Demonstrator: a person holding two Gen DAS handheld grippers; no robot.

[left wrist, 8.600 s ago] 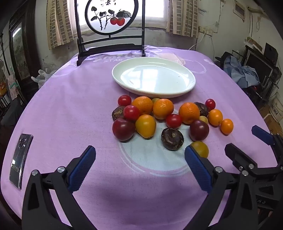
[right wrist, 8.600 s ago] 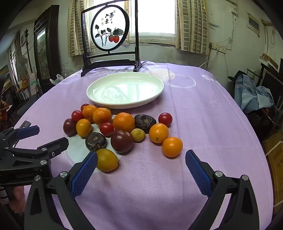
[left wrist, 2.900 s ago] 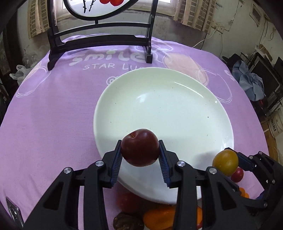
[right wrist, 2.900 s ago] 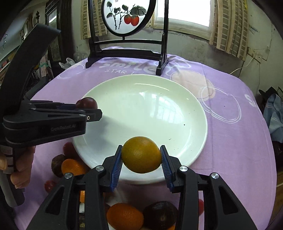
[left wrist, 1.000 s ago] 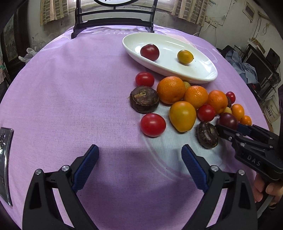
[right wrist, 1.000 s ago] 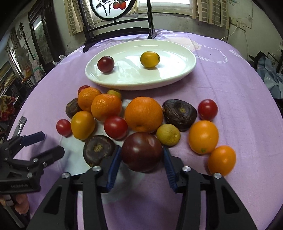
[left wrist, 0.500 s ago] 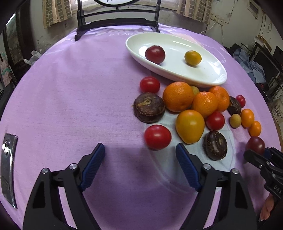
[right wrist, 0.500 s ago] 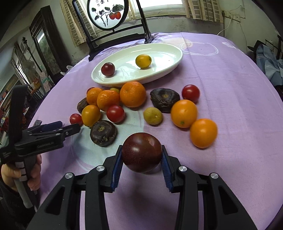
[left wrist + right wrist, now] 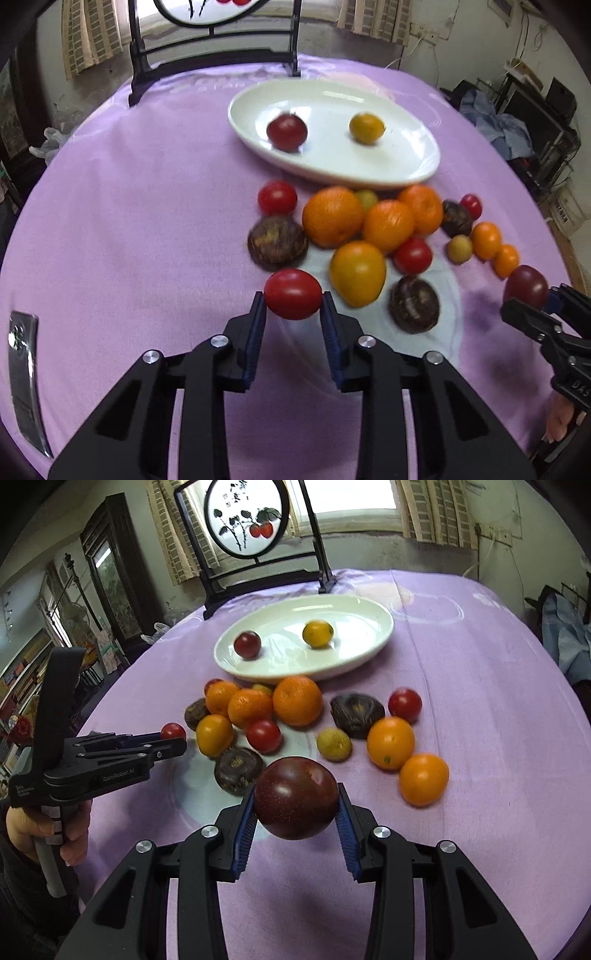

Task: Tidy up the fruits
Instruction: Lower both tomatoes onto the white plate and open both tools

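Purple cloth [image 9: 140, 221] covers the round table and fills most of both frames; in the lower centre of the left wrist view the left claw [image 9: 293, 306] is closed on a small red tomato [image 9: 293, 294], its blue pads pressed to either side of the fruit, which sits just below the pile; in the lower centre of the right wrist view the right claw [image 9: 296, 805] is closed on a dark plum [image 9: 296, 798], gripped the same way and held clear of the cloth; that plum also shows at the right edge of the left wrist view, between the other claw's tips; the white plate [image 9: 406, 162] lies in the upper middle of both frames, and on it rest a dark red fruit [image 9: 287, 132] to the left and a yellow fruit [image 9: 366, 128] to the right, well apart from each other; the loose pile sits just below the plate, in the centre: three oranges [image 9: 333, 216] touching one another, a yellow tomato [image 9: 357, 272] below them, a brown wrinkled fruit [image 9: 277, 243] to the left, another brown one [image 9: 414, 304] lower right, and small red tomatoes [image 9: 412, 255] among them; two small orange fruits [image 9: 390, 742] lie to the right of the pile in the right wrist view; a black stand with a round painted panel [image 9: 246, 517] rises at the top of that frame, behind the plate; a silver flat object [image 9: 22, 376] lies at the lower left edge of the left wrist view.
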